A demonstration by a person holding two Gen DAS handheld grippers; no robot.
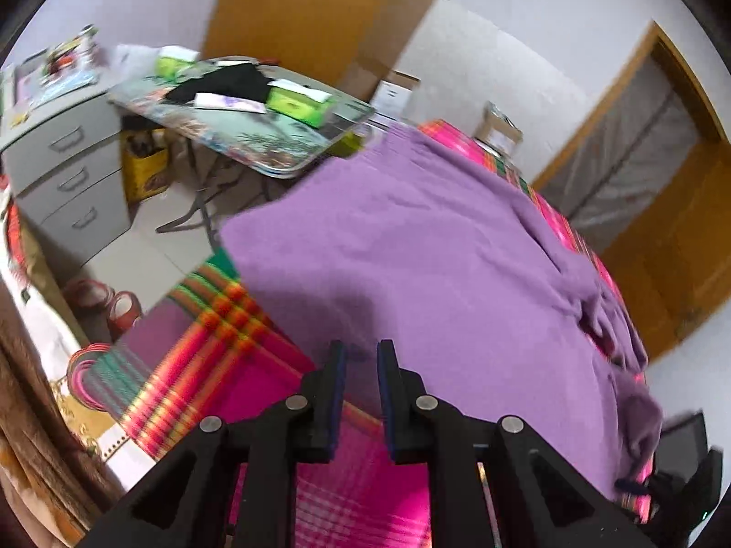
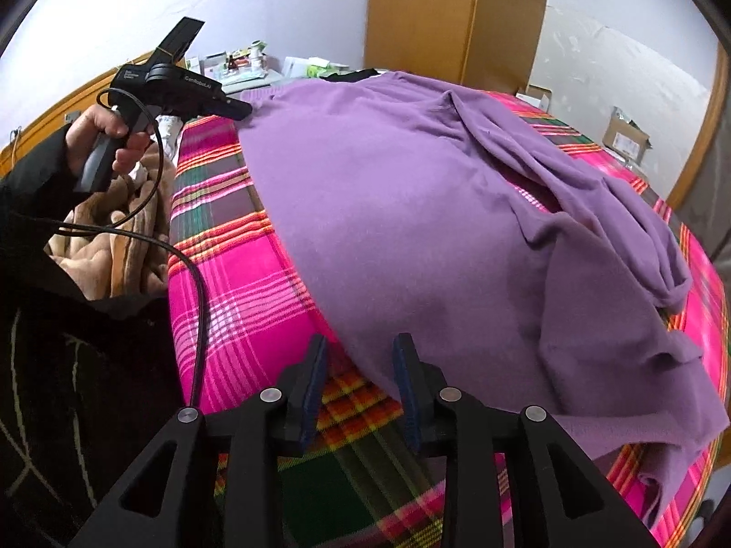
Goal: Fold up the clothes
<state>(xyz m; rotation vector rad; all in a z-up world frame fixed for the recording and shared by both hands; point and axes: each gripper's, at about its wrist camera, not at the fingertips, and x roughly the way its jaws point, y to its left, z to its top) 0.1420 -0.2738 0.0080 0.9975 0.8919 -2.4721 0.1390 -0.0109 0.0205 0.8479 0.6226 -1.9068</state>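
A purple sweater (image 1: 434,251) (image 2: 411,205) lies spread over a bed with a pink plaid cover (image 1: 356,479) (image 2: 237,283). Its right sleeve is bunched in folds (image 2: 639,237). My left gripper (image 1: 361,356) hovers over the sweater's near edge, slightly open, with nothing between the pads. The right wrist view shows that same left gripper (image 2: 242,109), held by a hand (image 2: 105,132), at the sweater's far left corner. My right gripper (image 2: 361,347) stands open just above the sweater's near hem, holding nothing.
A folding table (image 1: 274,150) with green boxes and a grey drawer cabinet (image 1: 68,169) stand beyond the bed. Red slippers (image 1: 105,301) lie on the floor. A brown blanket (image 2: 123,228), a black cable (image 2: 196,283), a wardrobe (image 2: 457,13) and a cardboard box (image 2: 626,137) surround the bed.
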